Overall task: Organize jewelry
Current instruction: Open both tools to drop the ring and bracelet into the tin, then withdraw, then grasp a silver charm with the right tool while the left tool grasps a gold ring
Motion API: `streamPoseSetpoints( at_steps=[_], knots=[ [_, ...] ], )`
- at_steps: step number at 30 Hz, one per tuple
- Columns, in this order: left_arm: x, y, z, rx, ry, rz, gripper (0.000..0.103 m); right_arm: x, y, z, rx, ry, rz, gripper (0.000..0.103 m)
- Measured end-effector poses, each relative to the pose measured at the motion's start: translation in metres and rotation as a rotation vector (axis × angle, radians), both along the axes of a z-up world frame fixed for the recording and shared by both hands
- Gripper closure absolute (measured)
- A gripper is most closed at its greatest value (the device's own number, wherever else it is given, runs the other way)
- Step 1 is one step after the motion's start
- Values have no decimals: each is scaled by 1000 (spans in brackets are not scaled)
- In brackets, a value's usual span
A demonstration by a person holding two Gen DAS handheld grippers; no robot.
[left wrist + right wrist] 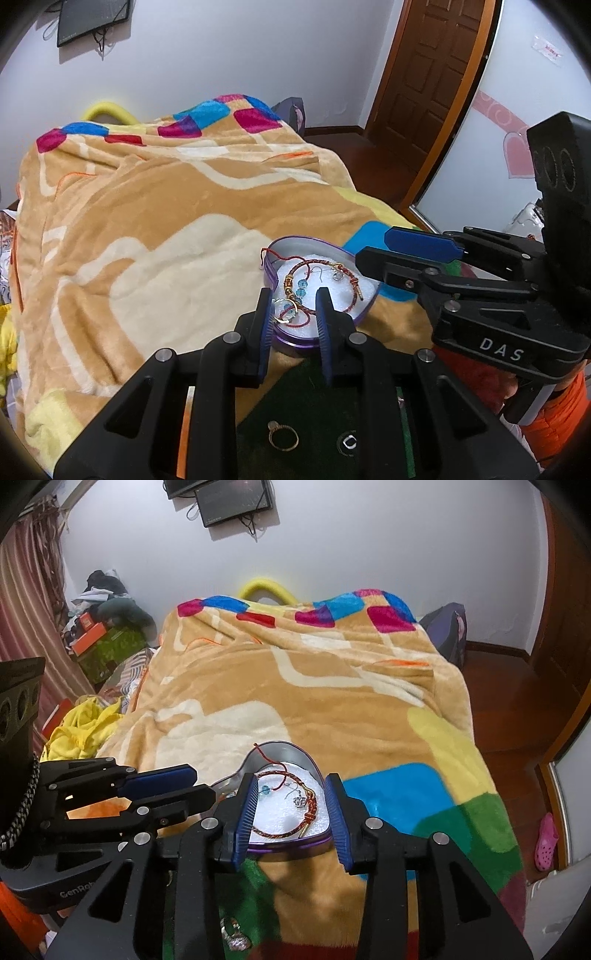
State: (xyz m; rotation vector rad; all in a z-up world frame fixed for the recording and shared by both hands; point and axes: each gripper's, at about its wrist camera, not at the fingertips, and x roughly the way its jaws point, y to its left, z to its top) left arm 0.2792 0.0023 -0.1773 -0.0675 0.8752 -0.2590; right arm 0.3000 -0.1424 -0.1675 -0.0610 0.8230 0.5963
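Left gripper (293,308) stands moderately apart, empty, above the near rim of the heart-shaped tin (291,341). Right gripper (291,805) stands wider apart, empty, framing the tin.

Black claws (293,308) (291,805), blue ribbed pads, silver screws, "DAS" marking.

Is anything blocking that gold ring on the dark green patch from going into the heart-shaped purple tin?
Nothing visible does. The thin gold ring lies under the left tool, whose fingers are parted just before the open, lidless heart-shaped purple tin.
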Motion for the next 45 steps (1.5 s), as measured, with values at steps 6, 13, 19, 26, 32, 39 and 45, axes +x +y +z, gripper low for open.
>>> streamPoseSetpoints(
  at_steps=[6,13,19,26,32,39,45],
  knots=[
    [-17,4,20,7,-32,15,71,-19,-3,18,4,-42,-1,69],
    [-45,8,43,22,-73,21,65,-45,-6,37,3,-95,-6,69],
    [-66,12,50,30,-76,32,63,-63,-9,42,2,-117,-9,69],
    [-86,23,41,33,-38,55,63,-76,-11,27,-9,-81,-21,69],
    [-98,24,20,47,15,47,63,-84,-9,4,-38,-31,-18,69],
    [-101,20,-11,51,84,19,63,-90,-8,-28,-81,33,-8,69],
    [-97,13,-33,35,127,-13,66,-95,-7,-44,-74,64,5,69]
  ],
)
